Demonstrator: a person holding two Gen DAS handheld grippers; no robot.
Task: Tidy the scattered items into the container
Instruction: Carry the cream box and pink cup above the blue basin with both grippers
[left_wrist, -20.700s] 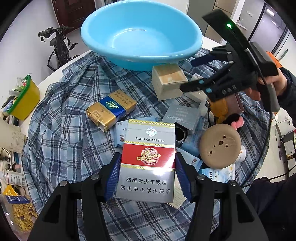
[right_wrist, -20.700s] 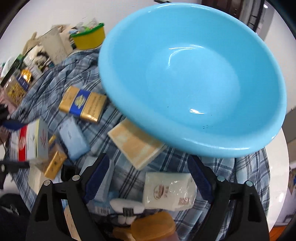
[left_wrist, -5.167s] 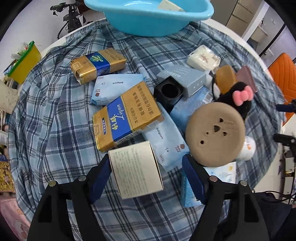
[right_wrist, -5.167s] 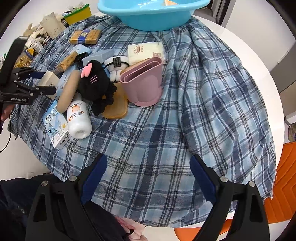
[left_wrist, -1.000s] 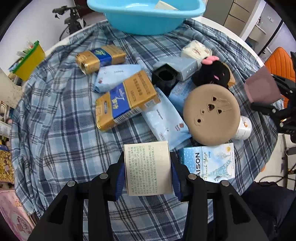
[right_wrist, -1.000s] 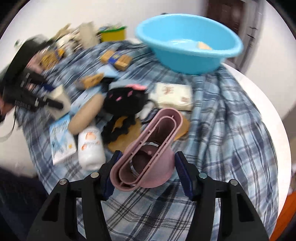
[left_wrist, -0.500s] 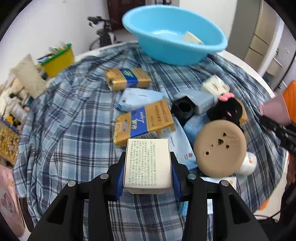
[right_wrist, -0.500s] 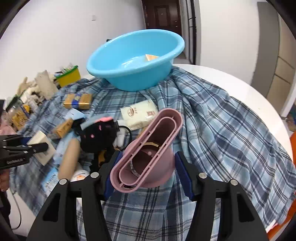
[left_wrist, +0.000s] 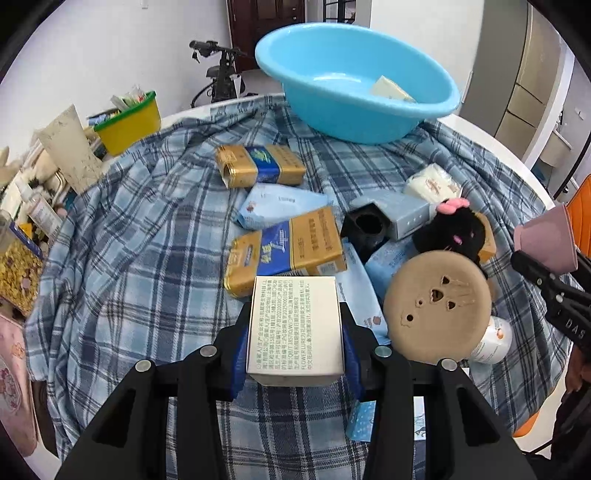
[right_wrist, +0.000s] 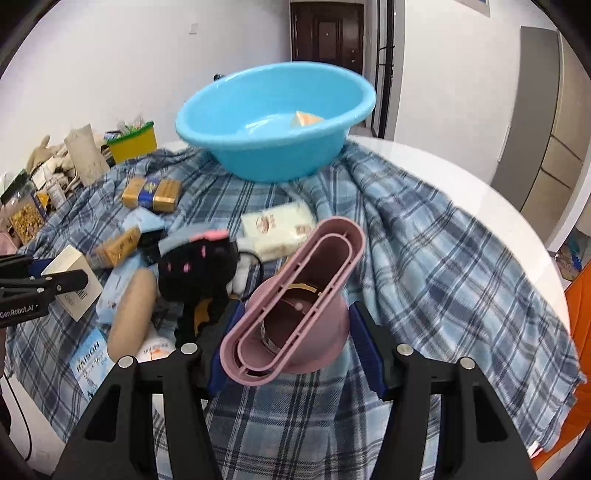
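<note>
You have one round light-blue plastic basin (left_wrist: 354, 110), two gold-and-blue cigarette cartons (left_wrist: 260, 165) (left_wrist: 286, 249), one white printed cardboard box (left_wrist: 295, 325), one pink plastic holder (right_wrist: 291, 314), one black plush toy (left_wrist: 452, 230), and one round tan disc (left_wrist: 437, 304).

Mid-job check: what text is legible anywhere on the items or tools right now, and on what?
"FLOWER LURE": among the small print on the white box in the left claw; the rest is too small.
"RAISON": light blue packet.
"GenRobot.AI": left claw's body, right wrist view.
"DAS": right claw body, left wrist view.
Gold-and-blue cartons: script blurred.
</note>
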